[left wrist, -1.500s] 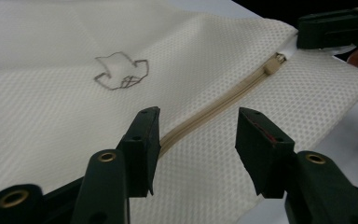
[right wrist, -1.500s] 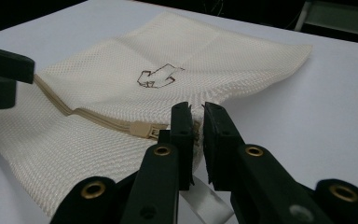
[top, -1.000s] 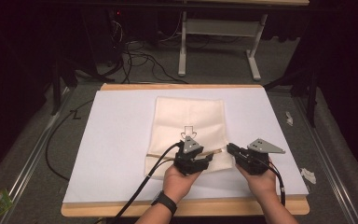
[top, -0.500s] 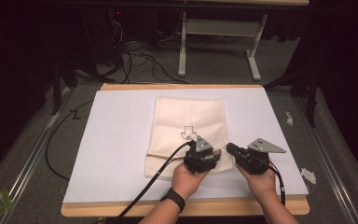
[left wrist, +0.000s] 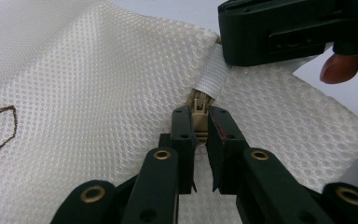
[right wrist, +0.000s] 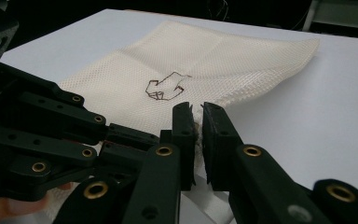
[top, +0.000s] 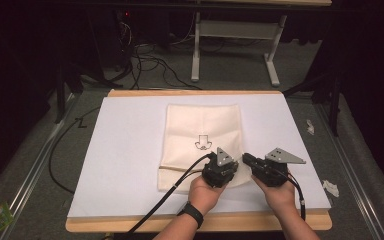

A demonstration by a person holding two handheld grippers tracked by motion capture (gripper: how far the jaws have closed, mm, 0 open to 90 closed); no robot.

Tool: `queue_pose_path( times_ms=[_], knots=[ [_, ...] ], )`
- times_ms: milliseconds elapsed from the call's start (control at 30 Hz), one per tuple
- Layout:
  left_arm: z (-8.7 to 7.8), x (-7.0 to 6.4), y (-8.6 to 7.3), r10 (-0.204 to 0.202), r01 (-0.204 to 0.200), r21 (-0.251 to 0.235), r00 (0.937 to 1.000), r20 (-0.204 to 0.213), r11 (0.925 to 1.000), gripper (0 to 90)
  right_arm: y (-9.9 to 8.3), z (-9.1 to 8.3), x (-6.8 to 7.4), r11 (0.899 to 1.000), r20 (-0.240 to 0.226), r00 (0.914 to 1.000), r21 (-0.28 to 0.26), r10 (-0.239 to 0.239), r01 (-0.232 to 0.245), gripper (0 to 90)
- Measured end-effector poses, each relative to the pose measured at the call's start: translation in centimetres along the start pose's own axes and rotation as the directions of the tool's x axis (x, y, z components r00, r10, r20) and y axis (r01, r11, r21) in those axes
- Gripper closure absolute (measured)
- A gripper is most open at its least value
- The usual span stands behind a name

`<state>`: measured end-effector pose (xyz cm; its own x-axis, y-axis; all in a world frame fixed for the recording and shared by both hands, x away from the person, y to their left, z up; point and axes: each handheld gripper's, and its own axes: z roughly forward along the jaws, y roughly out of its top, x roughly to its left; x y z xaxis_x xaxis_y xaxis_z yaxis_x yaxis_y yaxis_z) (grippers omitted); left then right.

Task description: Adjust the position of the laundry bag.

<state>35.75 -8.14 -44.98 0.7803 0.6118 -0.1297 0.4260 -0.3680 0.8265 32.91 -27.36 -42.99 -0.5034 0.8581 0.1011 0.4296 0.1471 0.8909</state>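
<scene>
The cream mesh fabric pouch point(top: 202, 140) with a small brown embroidered outline lies flat at the middle of the white table sheet point(top: 125, 150). Its zipper edge runs along the near side, towards six o'clock. At the five o'clock corner of the pouch, the tan metal zipper slider point(left wrist: 199, 112) sits pinched between the jaws of the left gripper point(top: 223, 169), just below a short white ribbed tape tab point(left wrist: 213, 74). That tab is clamped by the right gripper point(top: 250, 162), which reaches in from three o'clock and also grips the mesh corner.

Over the last second the left gripper has travelled along the near edge from about the middle of the zipper towards four o'clock, ending almost touching the right one, which has kept its place. I judge this to mean the slider has been drawn to the end of its track, so the zipper run looks finished and both grips can soon let go.
</scene>
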Motion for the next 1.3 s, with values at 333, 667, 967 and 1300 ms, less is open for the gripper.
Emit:
queue_pose_path(
  times_ms=[333,667,967,1300],
  knots=[
    [-0.8,0.4,-0.1,0.021,-0.021,-0.006,0.9997,-0.012,0.9998,82.0,0.1,-0.2,-0.3,0.999,0.009,0.9992,-0.014,0.038,-0.038,86.9],
    [-2.2,2.1,-1.6,-0.005,0.005,0.007,0.9990,-0.045,1.0000,82.0,0.0,-0.4,-1.0,0.999,0.036,0.9981,-0.020,0.050,-0.049,86.8],
    [-2.9,2.6,-2.2,-0.005,0.005,0.003,0.9986,-0.053,1.0000,82.0,-0.1,-0.3,-0.9,0.999,0.035,0.9986,-0.015,0.040,-0.039,86.6],
    [-3.3,3.0,-2.5,-0.015,0.015,-0.002,0.9982,-0.059,0.9999,82.0,-0.1,-0.3,-1.0,0.999,0.038,0.9986,-0.011,0.036,-0.036,86.5]
  ],
)
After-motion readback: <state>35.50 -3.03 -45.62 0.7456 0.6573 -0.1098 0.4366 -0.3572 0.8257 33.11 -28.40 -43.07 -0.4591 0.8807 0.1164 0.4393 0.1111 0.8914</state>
